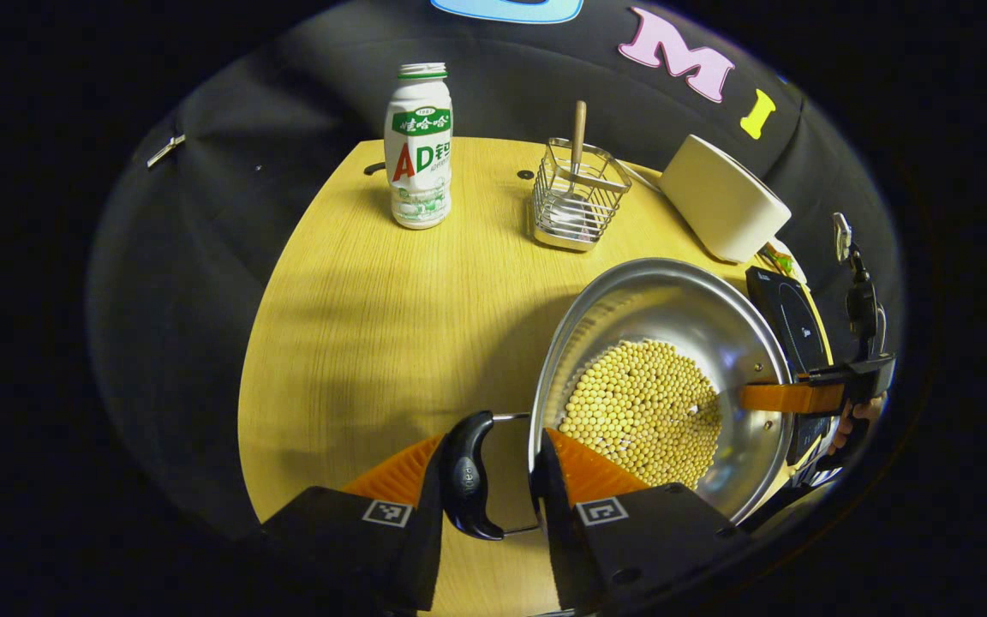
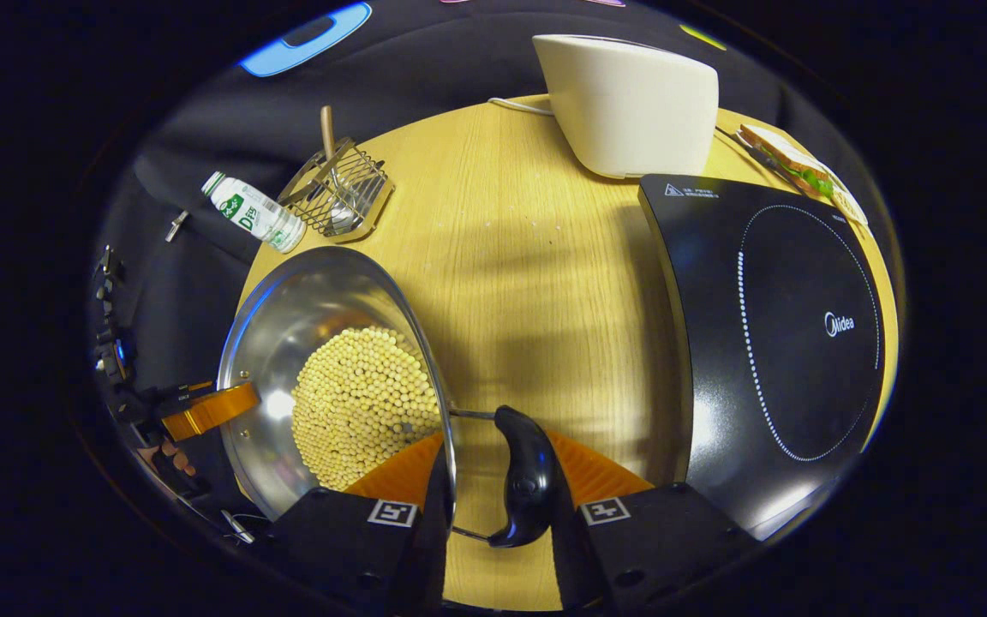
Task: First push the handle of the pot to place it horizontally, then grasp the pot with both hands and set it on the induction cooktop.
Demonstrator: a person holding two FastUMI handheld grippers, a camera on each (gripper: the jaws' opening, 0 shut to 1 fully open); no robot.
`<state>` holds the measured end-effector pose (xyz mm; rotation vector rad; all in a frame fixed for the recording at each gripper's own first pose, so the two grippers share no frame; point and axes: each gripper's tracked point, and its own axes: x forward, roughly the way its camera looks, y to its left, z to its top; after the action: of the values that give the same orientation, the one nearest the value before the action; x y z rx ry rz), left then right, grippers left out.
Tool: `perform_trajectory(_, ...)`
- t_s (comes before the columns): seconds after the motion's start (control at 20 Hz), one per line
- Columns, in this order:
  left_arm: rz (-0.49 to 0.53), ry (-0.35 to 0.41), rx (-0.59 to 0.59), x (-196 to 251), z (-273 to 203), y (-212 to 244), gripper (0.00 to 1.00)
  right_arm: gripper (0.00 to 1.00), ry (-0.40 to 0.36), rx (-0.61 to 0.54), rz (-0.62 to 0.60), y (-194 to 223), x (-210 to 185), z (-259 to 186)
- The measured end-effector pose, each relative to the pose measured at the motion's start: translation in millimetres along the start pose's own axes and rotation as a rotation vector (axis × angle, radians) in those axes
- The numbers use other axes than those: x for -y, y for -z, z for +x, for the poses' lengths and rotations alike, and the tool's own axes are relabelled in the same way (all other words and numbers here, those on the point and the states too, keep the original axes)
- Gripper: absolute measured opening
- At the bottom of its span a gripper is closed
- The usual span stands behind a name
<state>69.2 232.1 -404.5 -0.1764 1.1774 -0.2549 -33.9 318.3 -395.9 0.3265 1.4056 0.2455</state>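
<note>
A steel pot holding yellow beans sits over the wooden table. My left gripper is shut across the pot's near edge, one finger against the black side handle and the other inside the wall. My right gripper grips the opposite side the same way, around its black handle and the rim of the pot. Each gripper also shows across the pot from the other: the right gripper and the left gripper. The black induction cooktop lies just beyond the pot; its edge shows behind the rim.
A white drink bottle stands at the table's far side beside a wire basket with a wooden-handled utensil. A cream appliance sits behind the cooktop and a sandwich lies at its corner. A hand holds the right gripper.
</note>
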Motion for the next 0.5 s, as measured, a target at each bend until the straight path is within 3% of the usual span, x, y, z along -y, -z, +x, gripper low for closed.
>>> perform_trajectory(0.15,-0.003,-0.016,0.034,6.6,-15.6,-3.5,0.52,0.54,-0.006,0.012,-0.019,-7.5,0.7,-5.9)
perform_trajectory(0.5,0.012,-0.045,0.047,47.4,-65.0,-18.4,0.51,0.54,-0.031,0.01,-0.048,-19.9,21.6,-64.4)
